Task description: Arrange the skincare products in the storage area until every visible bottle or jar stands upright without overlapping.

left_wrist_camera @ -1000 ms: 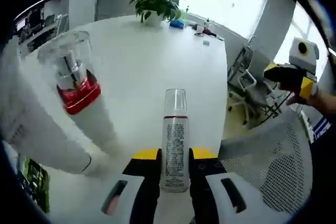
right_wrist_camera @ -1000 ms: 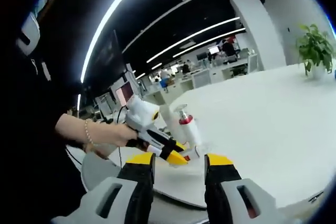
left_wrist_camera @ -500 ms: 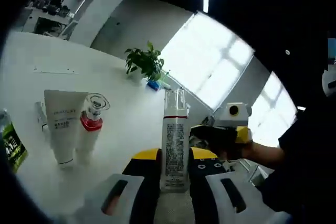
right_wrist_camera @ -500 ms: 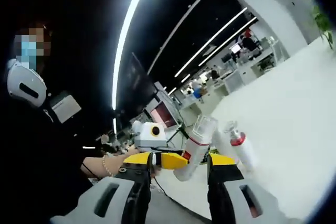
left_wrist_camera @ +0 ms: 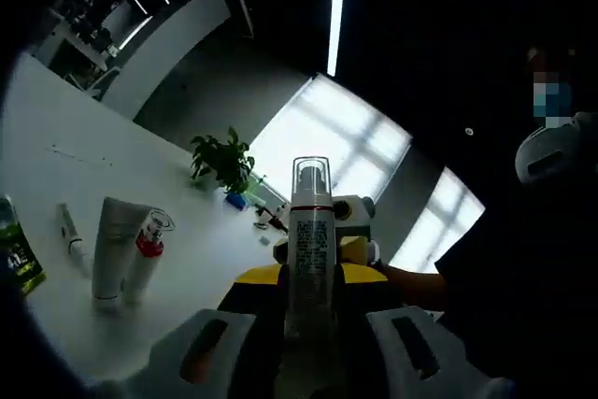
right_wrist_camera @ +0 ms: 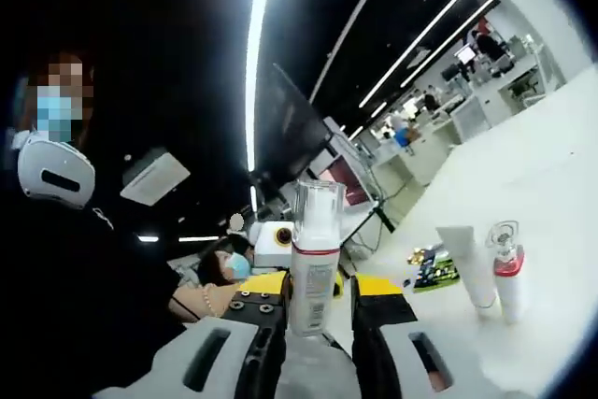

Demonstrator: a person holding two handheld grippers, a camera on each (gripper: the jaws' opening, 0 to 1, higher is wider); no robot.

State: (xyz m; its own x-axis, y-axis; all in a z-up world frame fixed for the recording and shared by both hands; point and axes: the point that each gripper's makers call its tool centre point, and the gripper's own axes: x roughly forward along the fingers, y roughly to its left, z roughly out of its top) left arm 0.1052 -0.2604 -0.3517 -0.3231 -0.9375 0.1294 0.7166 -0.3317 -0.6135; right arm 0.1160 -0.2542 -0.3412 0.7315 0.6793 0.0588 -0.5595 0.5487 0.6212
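Note:
A white pump bottle (left_wrist_camera: 312,249) with a clear cap and a red band stands upright in the air between both grippers, which face each other. My left gripper (left_wrist_camera: 308,279) is shut on its lower body. In the right gripper view the same pump bottle (right_wrist_camera: 313,263) sits between the jaws of my right gripper (right_wrist_camera: 318,289), which hug its sides. The right gripper (left_wrist_camera: 353,226) shows just behind the bottle in the left gripper view. On the white table (left_wrist_camera: 56,156) a white tube (left_wrist_camera: 110,249) and a red-collared bottle (left_wrist_camera: 146,248) stand upright side by side.
A green packet (left_wrist_camera: 19,259) and a small tube lying flat (left_wrist_camera: 67,226) are at the table's left. A potted plant (left_wrist_camera: 222,161) stands far back. The person holding the grippers is close on the right. Desks and monitors (right_wrist_camera: 355,175) line the room beyond the table (right_wrist_camera: 561,184).
Both hands have lifted and tilted, so the views swung up. The right gripper has come up to the pump bottle and its jaws have narrowed onto it, while the left still holds it.

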